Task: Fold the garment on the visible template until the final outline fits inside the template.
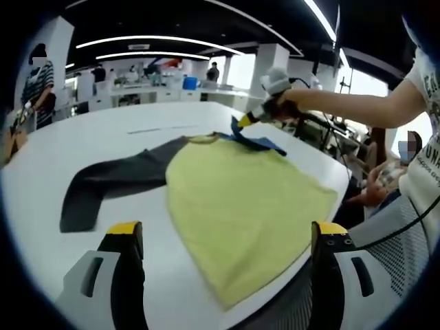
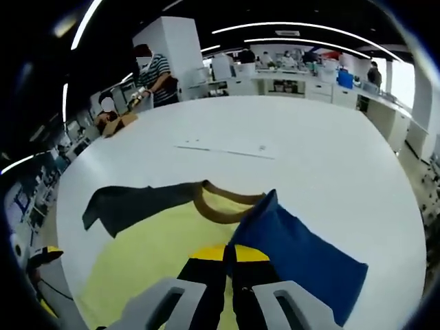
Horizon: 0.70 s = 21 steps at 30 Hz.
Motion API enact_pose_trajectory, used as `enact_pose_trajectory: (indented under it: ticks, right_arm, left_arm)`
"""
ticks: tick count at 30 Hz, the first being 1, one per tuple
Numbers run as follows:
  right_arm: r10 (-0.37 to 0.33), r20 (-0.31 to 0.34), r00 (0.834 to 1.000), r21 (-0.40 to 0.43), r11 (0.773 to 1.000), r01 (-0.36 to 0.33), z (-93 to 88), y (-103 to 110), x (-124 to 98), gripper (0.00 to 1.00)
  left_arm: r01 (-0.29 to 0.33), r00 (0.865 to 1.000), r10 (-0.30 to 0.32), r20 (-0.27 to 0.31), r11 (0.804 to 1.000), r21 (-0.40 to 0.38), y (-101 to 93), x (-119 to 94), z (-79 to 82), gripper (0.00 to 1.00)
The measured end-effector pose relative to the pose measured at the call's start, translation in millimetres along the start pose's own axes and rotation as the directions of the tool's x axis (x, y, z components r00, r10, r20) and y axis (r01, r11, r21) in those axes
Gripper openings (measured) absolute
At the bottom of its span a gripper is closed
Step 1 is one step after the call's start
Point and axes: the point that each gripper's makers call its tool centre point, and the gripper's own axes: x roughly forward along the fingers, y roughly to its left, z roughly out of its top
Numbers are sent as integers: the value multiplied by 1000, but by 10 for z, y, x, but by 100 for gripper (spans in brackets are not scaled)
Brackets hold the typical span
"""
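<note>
Folding begins: the right gripper [image 2: 230,265] pinches the blue sleeve [image 2: 295,251] between closed fingers, over the shirt [image 1: 240,199] on the worktop [image 2: 289,124]; the left gripper [image 1: 227,240], open, waits nearby. Next, likely lay the sleeve inward.

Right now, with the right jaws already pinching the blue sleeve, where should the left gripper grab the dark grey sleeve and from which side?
Take the dark grey sleeve at its cuff end, the free tip lying flat and farthest from the yellow body. The left gripper stands open at the hem side, so coming in low from there along the white table looks best, one jaw sliding under the cuff edge.
</note>
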Motion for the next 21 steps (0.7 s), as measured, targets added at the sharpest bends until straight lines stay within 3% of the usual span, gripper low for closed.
enact_pose_trajectory:
  ticks: [21]
  right_arm:
    - [79, 14, 997, -72, 994, -78, 274, 462, 144, 0]
  left_arm:
    - [-10, 1000, 10, -10, 1000, -8, 32, -13, -36, 99]
